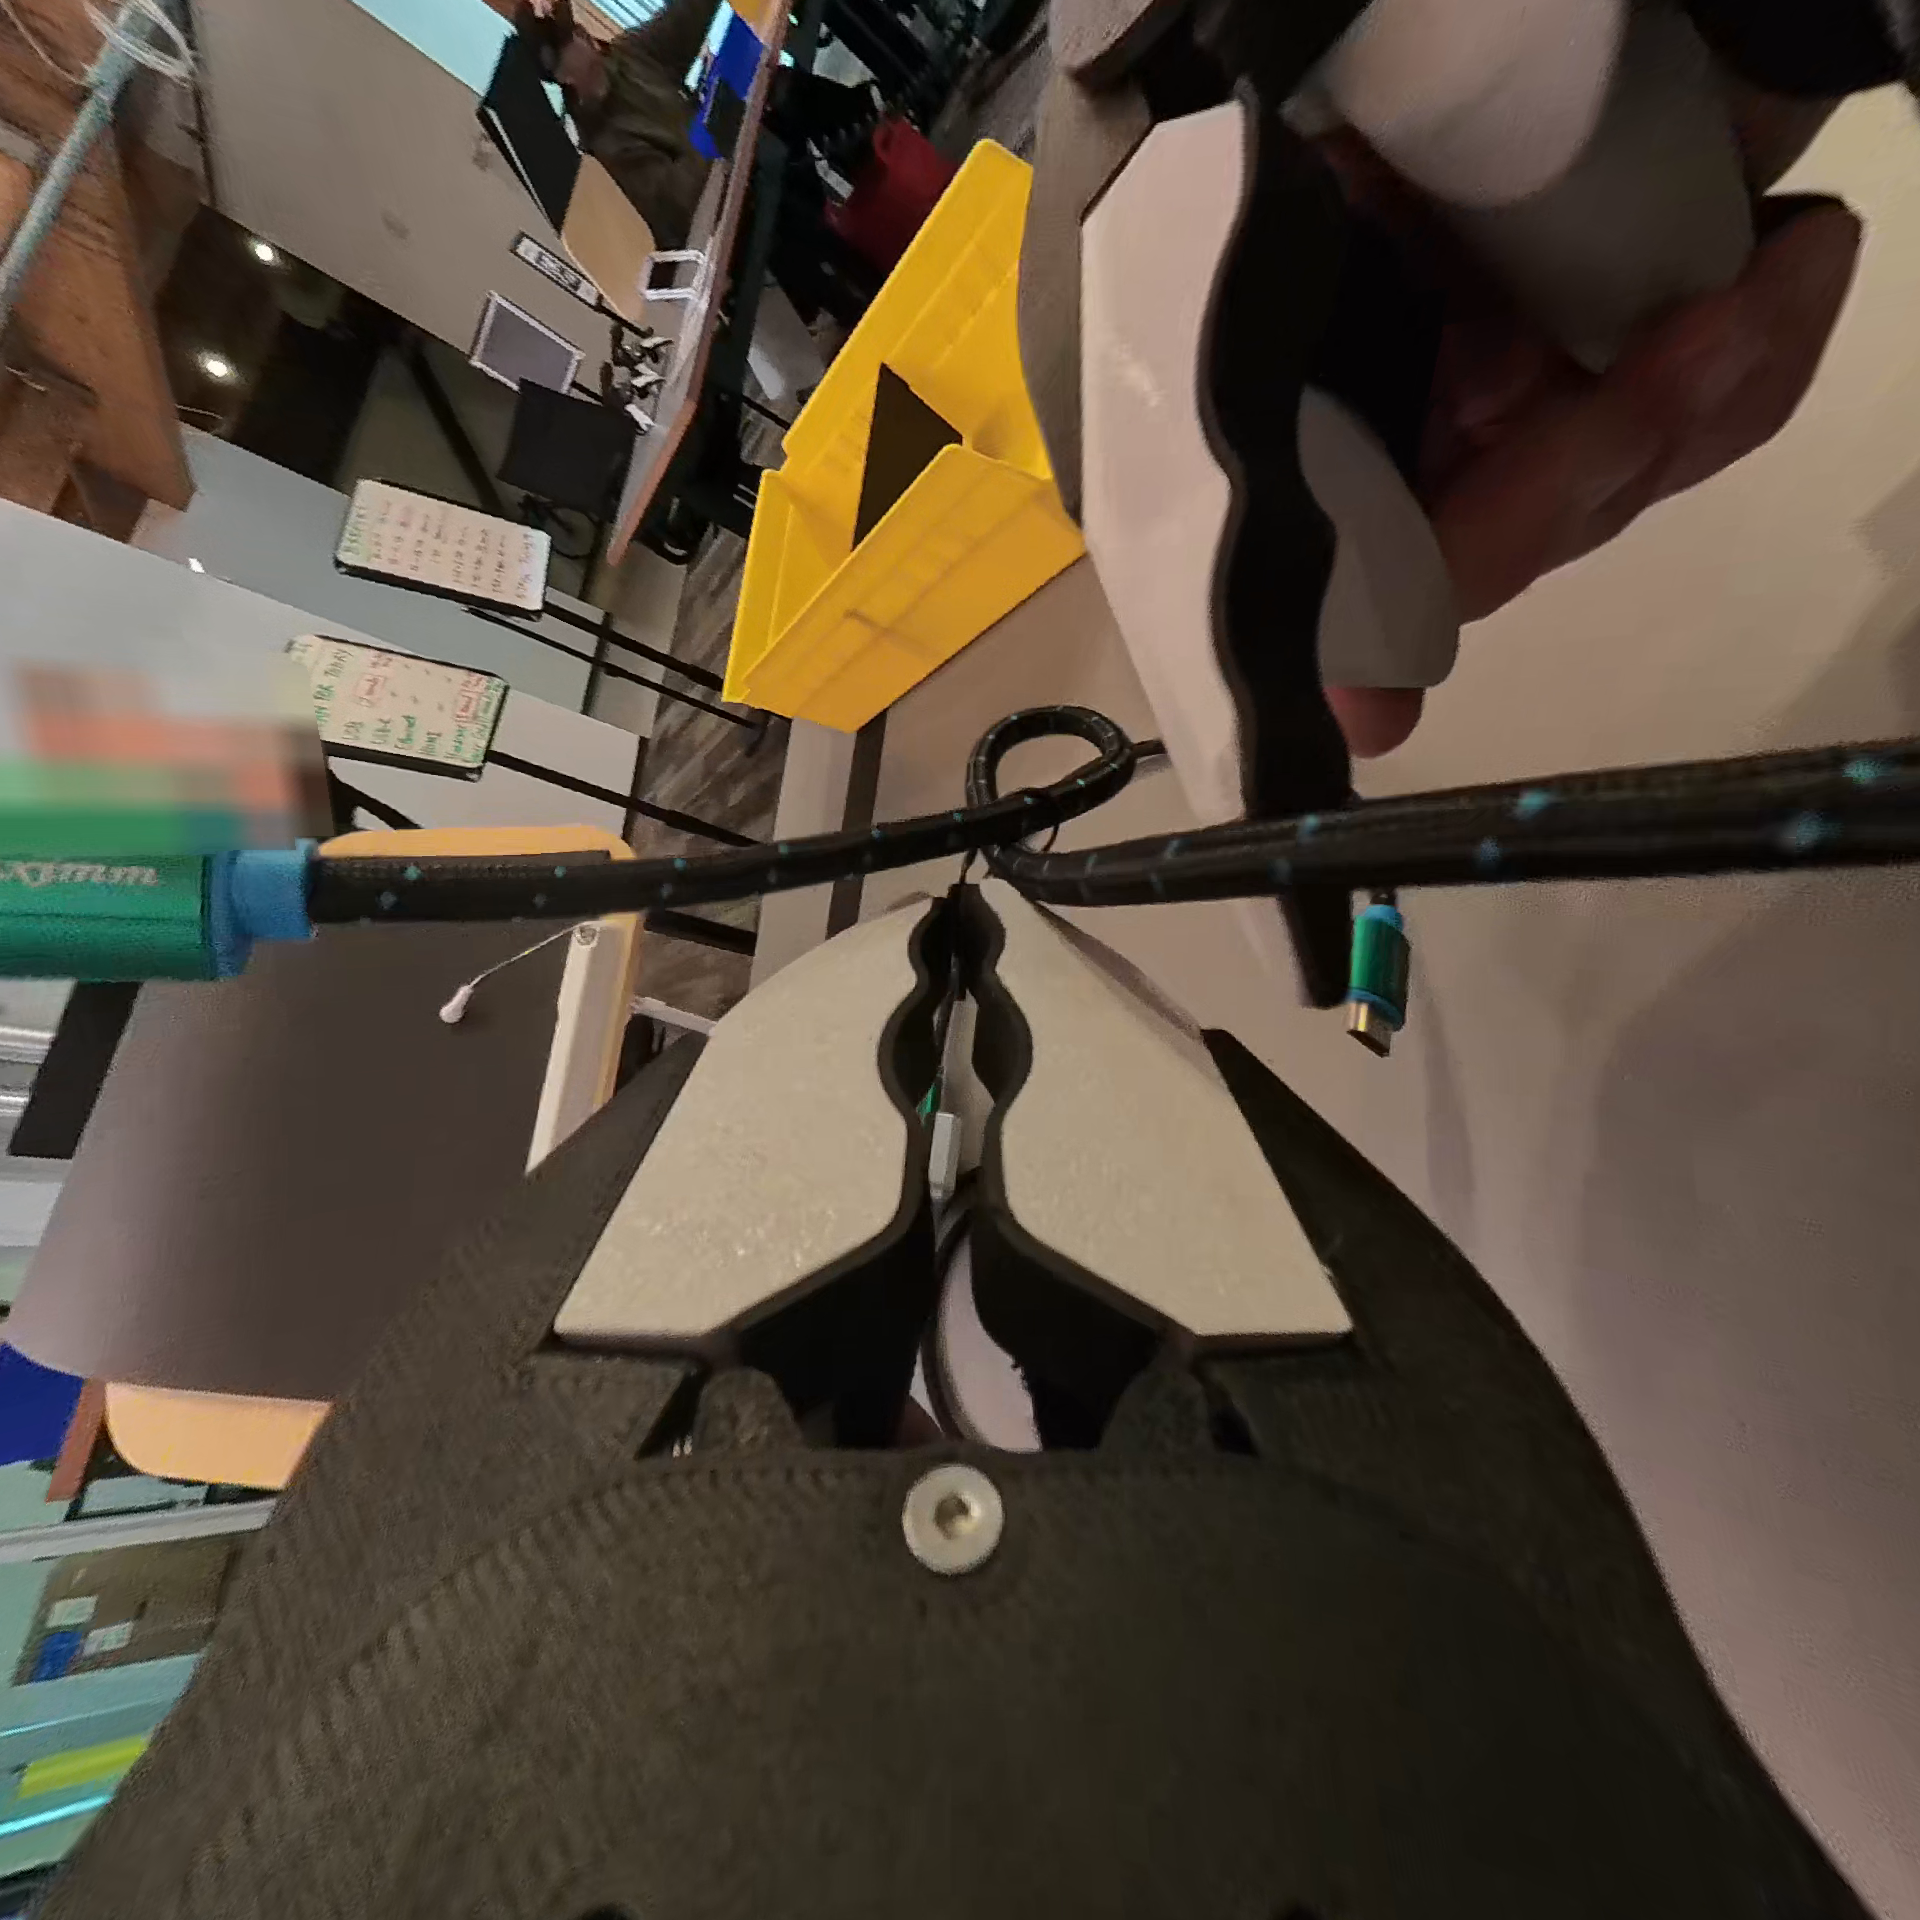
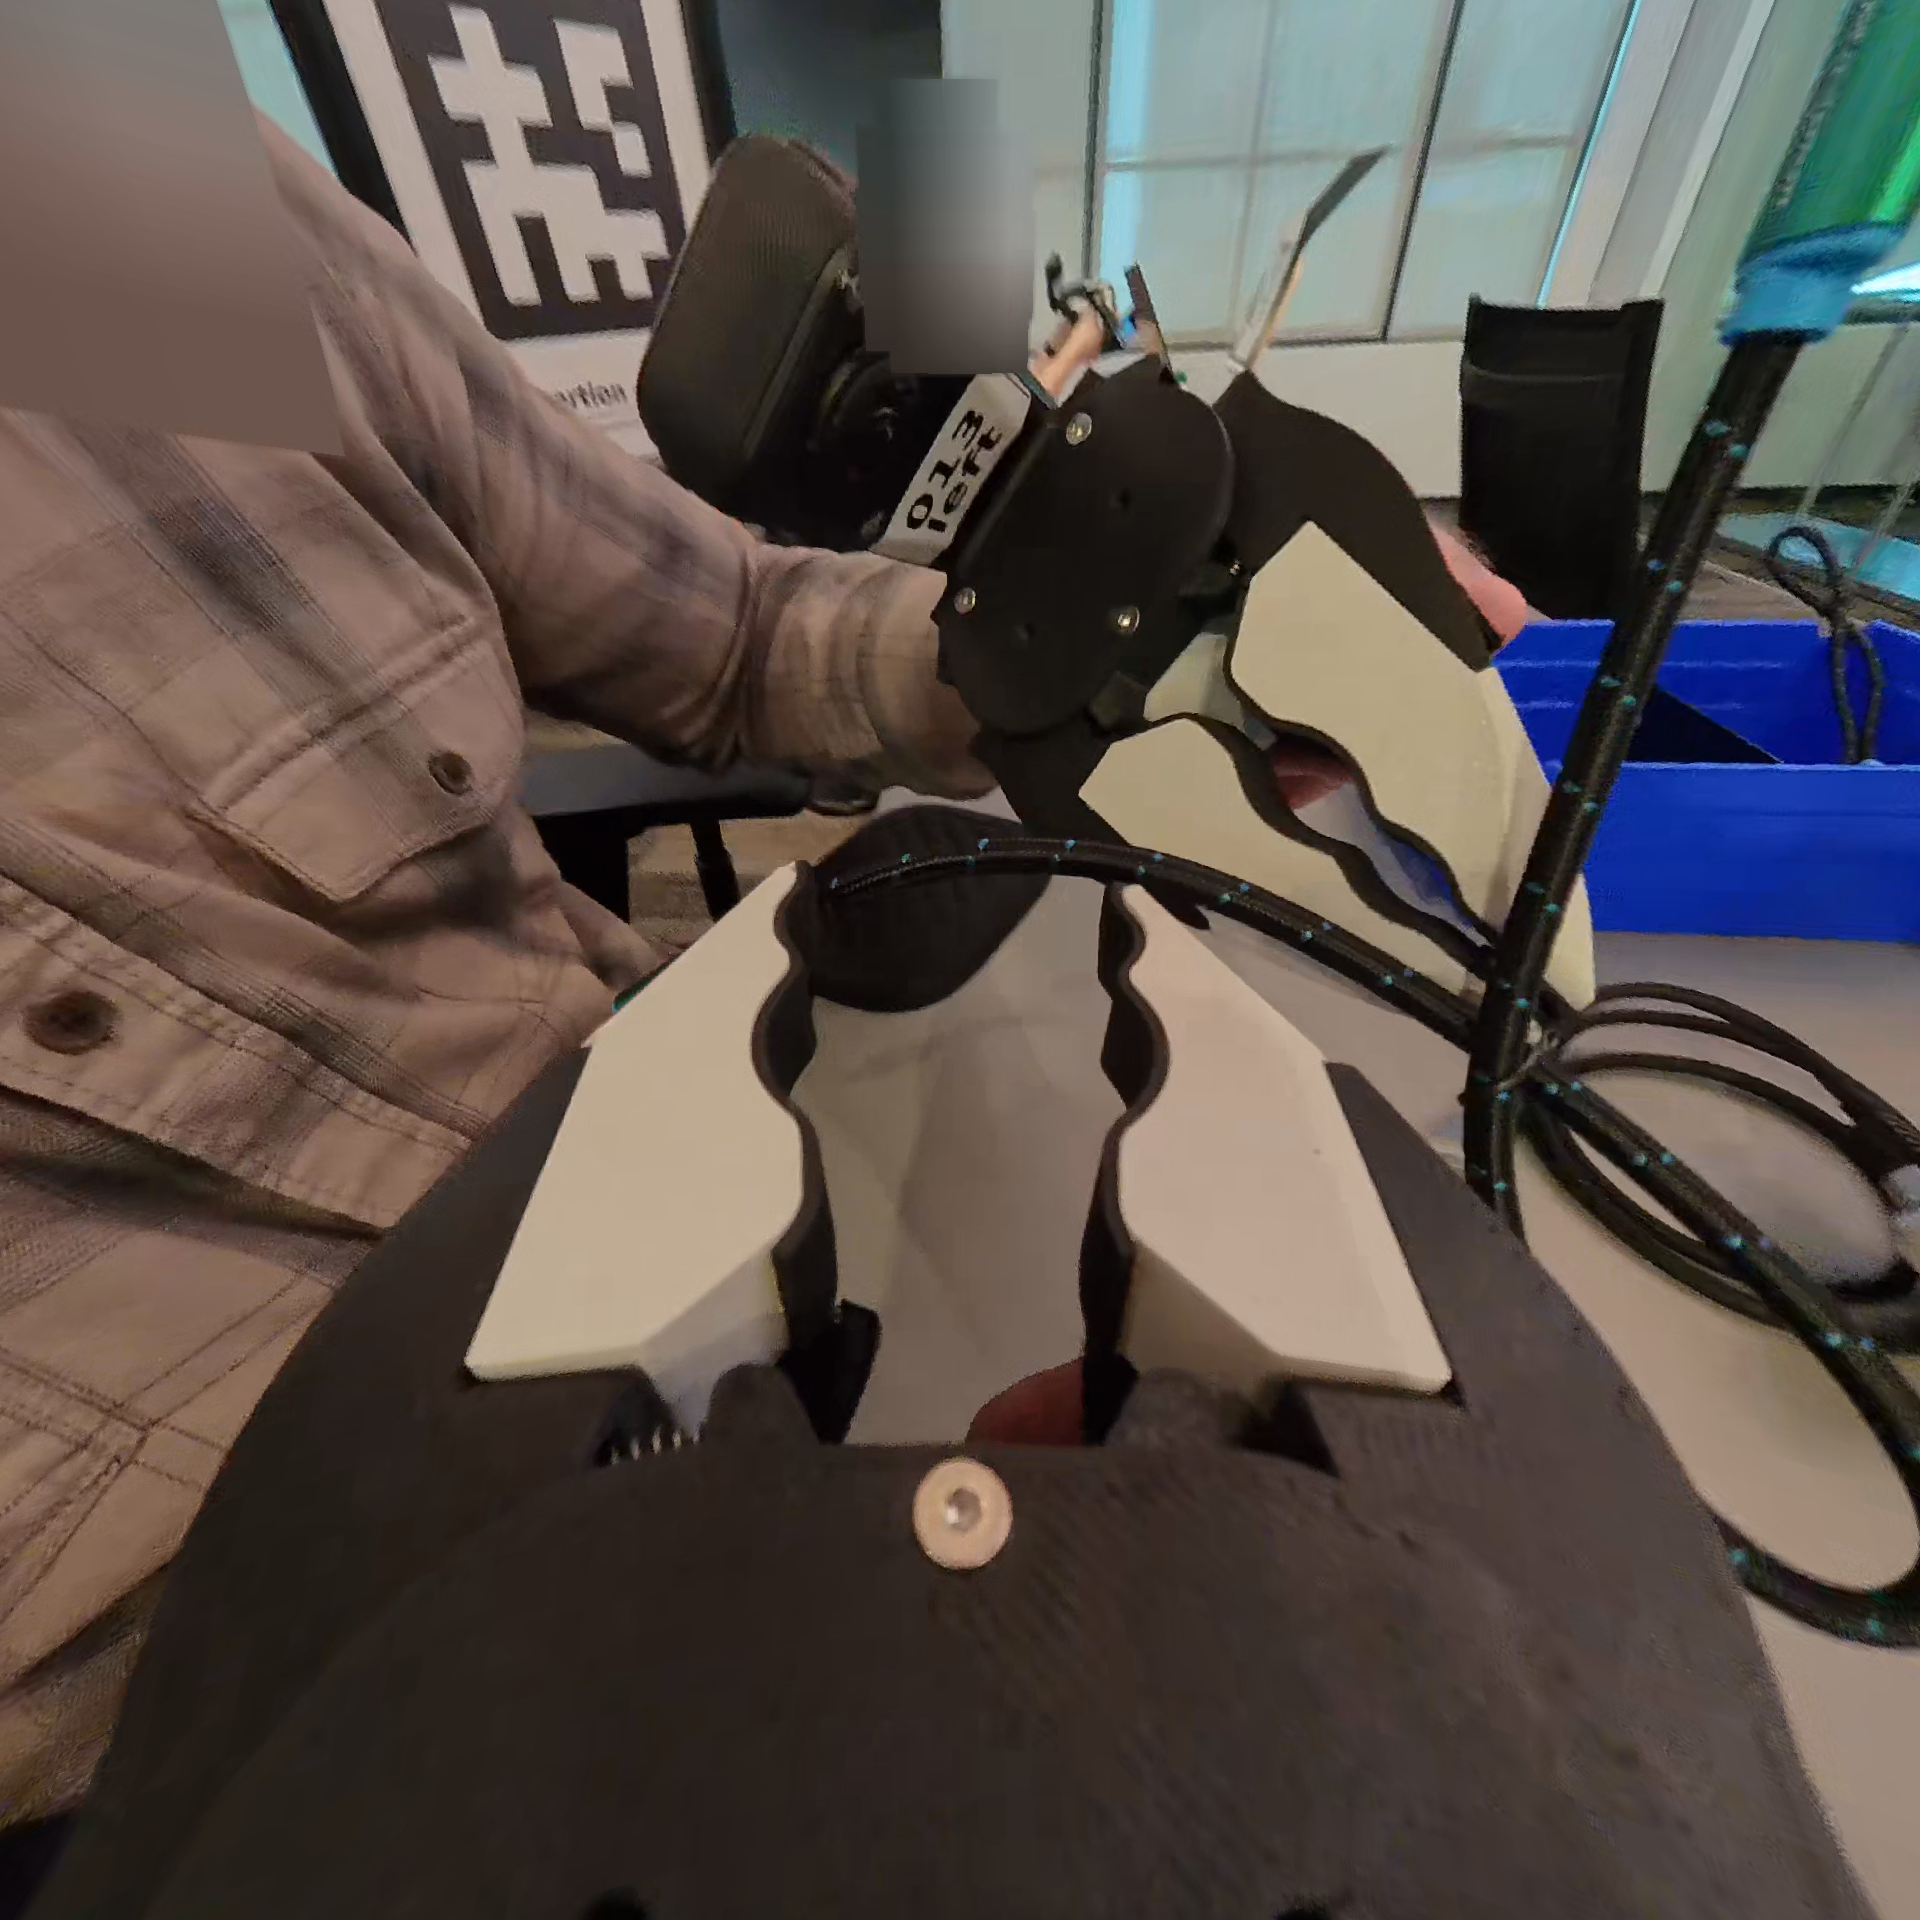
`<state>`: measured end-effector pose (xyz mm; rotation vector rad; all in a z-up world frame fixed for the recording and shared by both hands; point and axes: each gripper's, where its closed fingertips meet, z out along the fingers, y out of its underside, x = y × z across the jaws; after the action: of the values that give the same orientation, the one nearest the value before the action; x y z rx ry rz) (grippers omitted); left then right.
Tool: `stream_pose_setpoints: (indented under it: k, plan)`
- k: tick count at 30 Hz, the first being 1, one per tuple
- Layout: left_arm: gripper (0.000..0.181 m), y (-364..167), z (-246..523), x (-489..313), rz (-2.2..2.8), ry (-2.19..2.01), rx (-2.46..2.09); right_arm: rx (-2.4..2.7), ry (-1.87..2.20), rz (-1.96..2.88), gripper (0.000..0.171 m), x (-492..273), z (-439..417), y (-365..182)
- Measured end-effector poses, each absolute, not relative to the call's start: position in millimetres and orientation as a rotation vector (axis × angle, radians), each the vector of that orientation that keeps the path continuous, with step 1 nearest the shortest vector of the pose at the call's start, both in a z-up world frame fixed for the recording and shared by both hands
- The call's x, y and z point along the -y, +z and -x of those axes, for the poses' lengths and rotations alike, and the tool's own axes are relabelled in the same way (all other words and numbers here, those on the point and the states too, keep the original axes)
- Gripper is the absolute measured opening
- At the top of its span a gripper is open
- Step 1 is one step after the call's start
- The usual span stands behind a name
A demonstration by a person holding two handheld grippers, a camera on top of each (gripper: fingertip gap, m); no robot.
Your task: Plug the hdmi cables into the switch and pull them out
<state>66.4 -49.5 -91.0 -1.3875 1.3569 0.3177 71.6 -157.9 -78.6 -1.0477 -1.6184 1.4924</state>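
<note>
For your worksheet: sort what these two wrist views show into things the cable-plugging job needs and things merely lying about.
Needed:
braided HDMI cable
green plug
left claw, shut on a thin tie at the cable
right claw, open

Lying about:
yellow bin
blue bin
whiteboards

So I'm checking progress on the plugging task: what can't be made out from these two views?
- The switch: in neither view.
- Left gripper: jaws nearly closed on something thin; the white fingers hide it.
- Braided black cable: its near green plug is blurred and cut by the left edge.
- Small green plug: partly behind the open right gripper.
</note>
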Motion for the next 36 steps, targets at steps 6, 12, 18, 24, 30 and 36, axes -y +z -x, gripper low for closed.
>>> stream_pose_setpoints:
  k: [6,12,18,24,30,36]
  plan:
    - [0.001,-99,-66,53,1.45,0.263,-1.405,1.572,1.655,1.024,0.062,164,-80,-71]
    - [0.001,-120,-74,60,1.476,0.21,-1.486,1.604,1.637,0.976,0.081,176,-84,-74]
    - [0.002,-143,-90,75,1.492,0.113,-1.556,1.475,1.57,1.038,0.099,144,-76,-66]
    - [0.002,-145,-97,89,1.383,0.161,-1.648,1.662,1.336,1.172,0.098,119,-71,-98]
    - [0.002,-118,-103,107,1.283,0.062,-1.662,1.939,1.244,1.102,0.1,127,-84,-114]
    - [0.001,-81,-108,120,1.265,-0.213,-1.548,1.952,1.476,0.958,0.108,136,-99,-90]
